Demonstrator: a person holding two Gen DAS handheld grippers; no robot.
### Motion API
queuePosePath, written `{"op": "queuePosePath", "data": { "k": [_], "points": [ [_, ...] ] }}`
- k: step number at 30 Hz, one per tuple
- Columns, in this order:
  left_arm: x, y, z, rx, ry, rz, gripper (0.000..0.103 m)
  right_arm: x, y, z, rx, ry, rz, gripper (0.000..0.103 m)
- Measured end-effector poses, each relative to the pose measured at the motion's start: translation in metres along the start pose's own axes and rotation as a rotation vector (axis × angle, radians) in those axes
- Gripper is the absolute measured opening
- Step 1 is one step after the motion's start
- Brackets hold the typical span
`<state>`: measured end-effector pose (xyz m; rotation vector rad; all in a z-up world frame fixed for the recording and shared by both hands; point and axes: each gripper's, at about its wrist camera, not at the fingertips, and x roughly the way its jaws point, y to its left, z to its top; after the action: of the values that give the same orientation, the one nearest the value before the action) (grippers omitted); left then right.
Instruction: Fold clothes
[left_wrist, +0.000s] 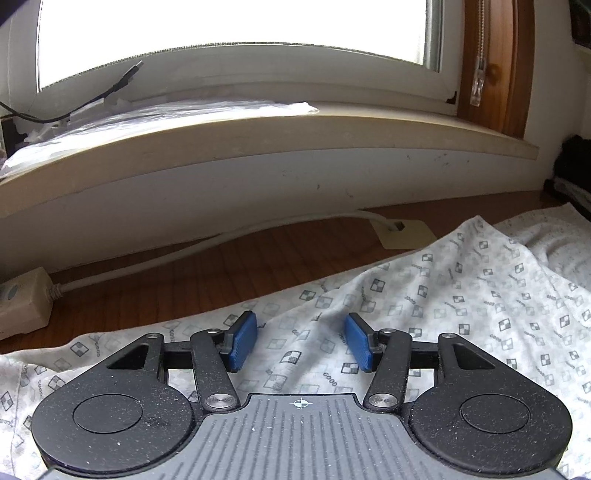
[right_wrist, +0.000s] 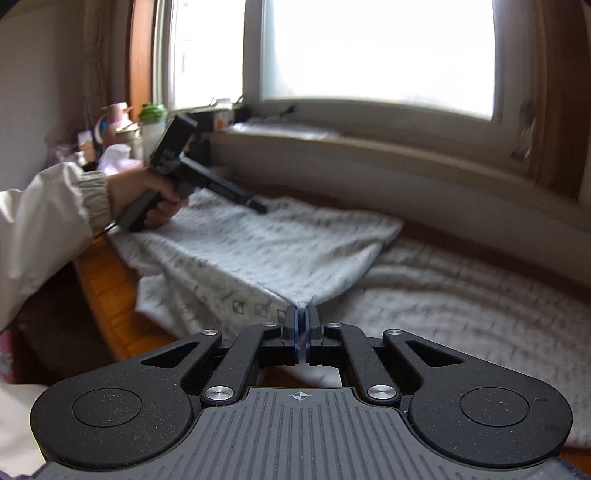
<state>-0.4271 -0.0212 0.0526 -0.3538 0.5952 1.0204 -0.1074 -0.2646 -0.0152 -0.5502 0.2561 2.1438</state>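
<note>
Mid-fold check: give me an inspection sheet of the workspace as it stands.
Surface: wooden table, partly covered by cloth.
Job's things: white patterned garment, spread and wrinkled, one layer lifted.
Clutter: bottles and boxes at the far end, blurred.
Grippers: left gripper open over the garment, gripping nothing; right gripper shut on a garment fold.
Cables: white cable along the wall to a switch box; black cable on the sill.
Surroundings: window, windowsill, plastic sheet.
</note>
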Motion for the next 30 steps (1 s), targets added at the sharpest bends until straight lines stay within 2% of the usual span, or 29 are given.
{"op": "queuePosePath", "data": {
  "k": [2,3,6,9,11,13,17,21,25,26,27,29,30],
  "points": [
    [-0.009,-0.005,0.0,-0.014,-0.009,0.043,0.058,0.004,0.002,0.002,-0.003,-0.009,-0.01,0.004],
    [-0.017,-0.009,-0.001,-0.026,-0.012,0.039,0.058,0.006,0.003,0.004,-0.003,-0.014,-0.015,0.004],
    [-0.051,-0.03,-0.006,-0.042,-0.047,-0.002,0.055,0.009,0.005,0.008,-0.011,-0.02,-0.021,0.004],
    [-0.081,-0.051,-0.019,-0.061,-0.074,-0.075,0.054,0.013,0.005,0.006,-0.021,0.016,0.002,0.007],
    [-0.095,-0.066,-0.029,-0.055,-0.086,-0.118,0.054,0.016,0.007,0.003,-0.052,0.048,0.009,0.011],
    [-0.105,-0.081,-0.037,-0.048,-0.099,-0.149,0.054,0.019,0.01,0.003,-0.098,0.073,0.013,0.024],
    [-0.114,-0.101,-0.042,-0.026,-0.111,-0.189,0.054,0.027,0.018,0.013,-0.203,0.11,0.054,0.038],
    [-0.114,-0.115,-0.041,0.002,-0.104,-0.228,0.054,0.045,0.022,0.025,-0.279,0.183,0.065,0.039],
    [-0.109,-0.132,-0.044,0.059,-0.081,-0.267,0.055,0.049,0.017,0.03,-0.281,0.204,0.05,0.037],
    [-0.108,-0.136,-0.045,0.071,-0.073,-0.285,0.056,0.048,0.015,0.03,-0.272,0.207,0.055,0.036],
    [-0.107,-0.14,-0.047,0.084,-0.065,-0.302,0.056,0.048,0.014,0.03,-0.261,0.212,0.067,0.028],
    [-0.103,-0.147,-0.049,0.112,-0.049,-0.321,0.057,0.048,0.013,0.029,-0.243,0.219,0.089,0.02],
    [-0.1,-0.151,-0.051,0.127,-0.041,-0.329,0.057,0.048,0.013,0.028,-0.241,0.219,0.089,0.013]
  ]
}}
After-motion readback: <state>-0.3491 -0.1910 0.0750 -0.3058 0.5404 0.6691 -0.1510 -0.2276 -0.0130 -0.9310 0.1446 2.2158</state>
